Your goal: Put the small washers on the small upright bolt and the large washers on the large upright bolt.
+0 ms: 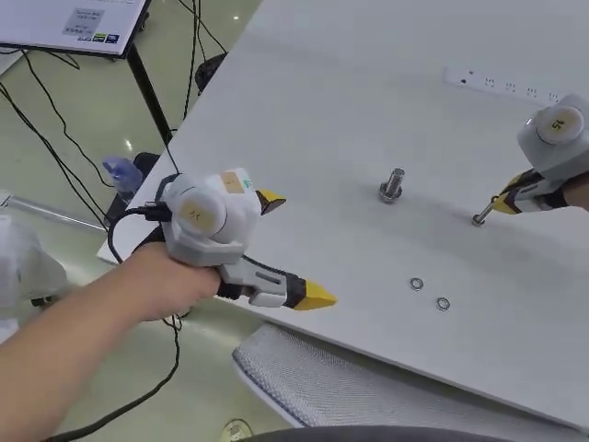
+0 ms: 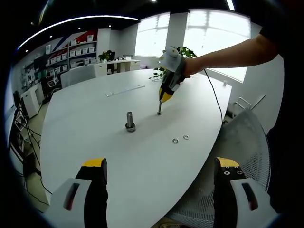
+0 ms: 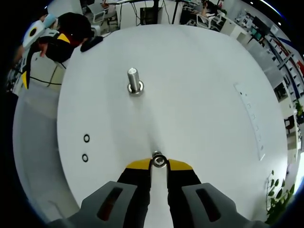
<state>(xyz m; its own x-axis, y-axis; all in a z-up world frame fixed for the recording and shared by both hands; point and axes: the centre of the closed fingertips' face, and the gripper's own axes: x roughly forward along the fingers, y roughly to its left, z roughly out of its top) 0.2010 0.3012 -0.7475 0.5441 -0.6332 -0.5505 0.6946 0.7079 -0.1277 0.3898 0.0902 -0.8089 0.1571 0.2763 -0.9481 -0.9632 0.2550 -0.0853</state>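
The large upright bolt (image 1: 393, 183) (image 2: 129, 119) (image 3: 133, 80) stands mid-table. Right of it is the thin small bolt (image 1: 480, 217) (image 2: 159, 110). My right gripper (image 1: 500, 205) (image 2: 166, 97) (image 3: 158, 165) is at its top, jaws nearly together around a small metal ring (image 3: 158, 160) that looks like a washer on the bolt's tip. Two loose washers (image 1: 417, 284) (image 1: 443, 303) (image 2: 175, 140) (image 3: 86, 138) lie flat nearer the front edge. My left gripper (image 1: 294, 247) (image 2: 161, 164) hangs wide open at the table's left front edge, holding nothing.
A white power strip (image 1: 502, 85) (image 3: 251, 121) lies at the table's far side. A grey mesh chair (image 1: 350, 387) (image 2: 247, 137) sits under the front edge. Cables (image 1: 55, 138) and a desk leg are on the floor to the left.
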